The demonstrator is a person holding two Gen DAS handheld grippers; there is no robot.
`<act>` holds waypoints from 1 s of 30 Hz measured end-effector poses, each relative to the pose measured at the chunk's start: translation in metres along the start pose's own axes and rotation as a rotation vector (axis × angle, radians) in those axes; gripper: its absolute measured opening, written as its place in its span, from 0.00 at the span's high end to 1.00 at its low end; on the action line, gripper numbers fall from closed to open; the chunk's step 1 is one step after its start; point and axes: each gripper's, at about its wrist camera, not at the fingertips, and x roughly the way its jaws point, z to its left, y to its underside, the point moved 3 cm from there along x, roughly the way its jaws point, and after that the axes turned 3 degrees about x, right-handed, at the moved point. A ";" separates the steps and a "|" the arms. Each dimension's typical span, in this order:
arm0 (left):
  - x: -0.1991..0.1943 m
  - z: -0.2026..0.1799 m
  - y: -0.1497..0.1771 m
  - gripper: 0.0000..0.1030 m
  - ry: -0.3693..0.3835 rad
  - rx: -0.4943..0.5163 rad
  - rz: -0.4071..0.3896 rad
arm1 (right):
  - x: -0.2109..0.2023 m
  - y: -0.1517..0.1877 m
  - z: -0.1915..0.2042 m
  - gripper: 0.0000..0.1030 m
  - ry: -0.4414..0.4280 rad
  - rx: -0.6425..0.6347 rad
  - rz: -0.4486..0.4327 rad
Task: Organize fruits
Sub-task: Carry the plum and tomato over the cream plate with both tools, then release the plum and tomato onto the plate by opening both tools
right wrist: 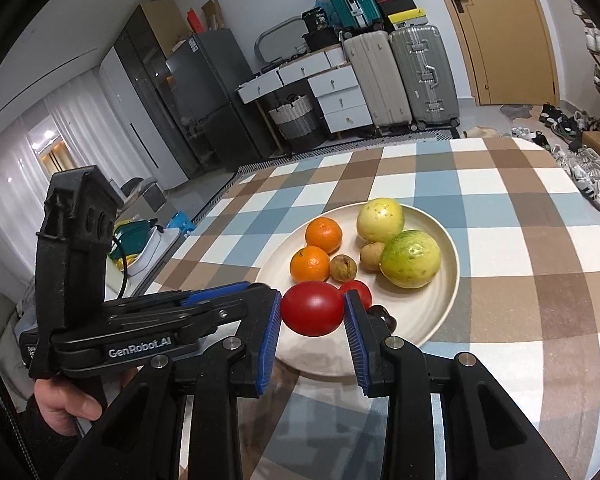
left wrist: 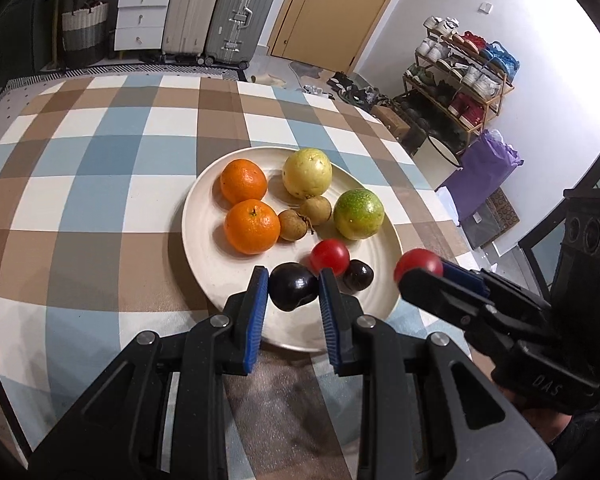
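A cream plate (left wrist: 204,248) (right wrist: 448,304) on the checked tablecloth holds two oranges (left wrist: 252,226) (right wrist: 310,264), a pale yellow guava (left wrist: 307,172) (right wrist: 380,220), a green guava (left wrist: 358,213) (right wrist: 411,258), two brown longans (left wrist: 293,225) (right wrist: 343,267), a red tomato (left wrist: 329,257) (right wrist: 359,290) and a dark plum (left wrist: 358,275) (right wrist: 384,315). My left gripper (left wrist: 293,288) is shut on another dark plum (left wrist: 292,286) over the plate's near rim. My right gripper (right wrist: 313,309) (left wrist: 424,270) is shut on a second red tomato (right wrist: 313,308) (left wrist: 417,265), just off the plate's right edge.
The tablecloth (left wrist: 100,184) stretches left and behind the plate. Beyond the table stand suitcases (left wrist: 216,12), white drawers (left wrist: 140,16), a shoe rack (left wrist: 460,80) and a door (left wrist: 332,8). A hand (right wrist: 66,400) grips the left gripper's handle.
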 end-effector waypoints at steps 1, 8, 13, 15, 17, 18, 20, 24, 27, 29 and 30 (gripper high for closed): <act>0.003 0.001 -0.001 0.78 0.000 0.000 0.004 | 0.002 0.000 0.000 0.69 -0.002 0.001 0.004; 0.018 0.008 -0.005 0.78 0.011 -0.021 0.030 | 0.017 -0.001 -0.004 0.69 -0.001 0.005 0.039; 0.027 0.012 -0.007 0.78 0.012 -0.026 0.042 | 0.023 0.000 -0.008 0.69 -0.003 0.012 0.048; 0.030 0.011 -0.008 0.78 0.012 -0.023 0.047 | 0.026 0.001 -0.010 0.69 -0.006 0.019 0.053; 0.031 0.011 -0.008 0.78 0.013 -0.024 0.047 | 0.029 0.001 -0.011 0.69 -0.006 0.020 0.060; 0.032 0.011 -0.008 0.78 0.016 -0.023 0.046 | 0.030 0.001 -0.011 0.69 -0.004 0.020 0.059; 0.033 0.010 -0.009 0.78 0.015 -0.023 0.047 | 0.030 0.001 -0.011 0.69 -0.007 0.019 0.059; 0.035 0.008 -0.011 0.78 0.028 -0.023 0.044 | 0.031 0.000 -0.008 0.66 0.001 0.007 0.055; 0.034 0.006 -0.011 0.77 0.031 -0.017 0.041 | 0.027 0.000 -0.008 0.55 0.003 0.008 0.036; 0.031 0.006 -0.011 0.77 0.029 -0.019 0.038 | 0.023 -0.002 -0.008 0.53 0.000 0.009 0.018; 0.030 0.006 -0.011 0.77 0.029 -0.022 0.035 | 0.021 -0.002 -0.008 0.53 0.003 0.008 0.011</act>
